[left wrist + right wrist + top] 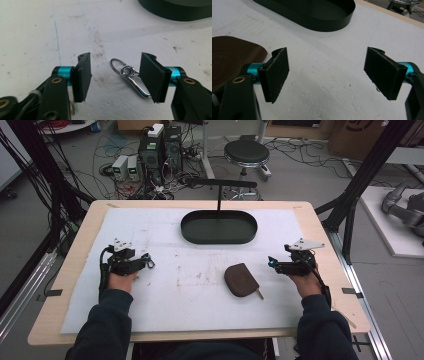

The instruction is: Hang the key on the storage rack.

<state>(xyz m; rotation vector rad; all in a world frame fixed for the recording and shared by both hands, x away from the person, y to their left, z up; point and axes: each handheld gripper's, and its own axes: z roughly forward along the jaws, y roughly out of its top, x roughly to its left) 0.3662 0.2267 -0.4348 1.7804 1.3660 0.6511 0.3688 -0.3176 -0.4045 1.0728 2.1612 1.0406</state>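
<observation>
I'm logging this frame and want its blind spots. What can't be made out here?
- Metal clip: left gripper view, its far end hidden behind the jaw pad.
- Brown ice-cream-shaped object: right gripper view, cut by the left edge and the jaw.
- Black tray: cut by the top edge.

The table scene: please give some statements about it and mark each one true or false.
1. The left claw is open. True.
2. A metal key clip lies between its jaws. True.
3. The brown ice-cream-bar-shaped object lies inside the black oval tray. False: it lies on the white mat, in front of the tray.
4. The right claw grips the brown object. False: it is open, the object beside it.
5. The tray holds the key clip. False: the clip lies on the mat.
</observation>
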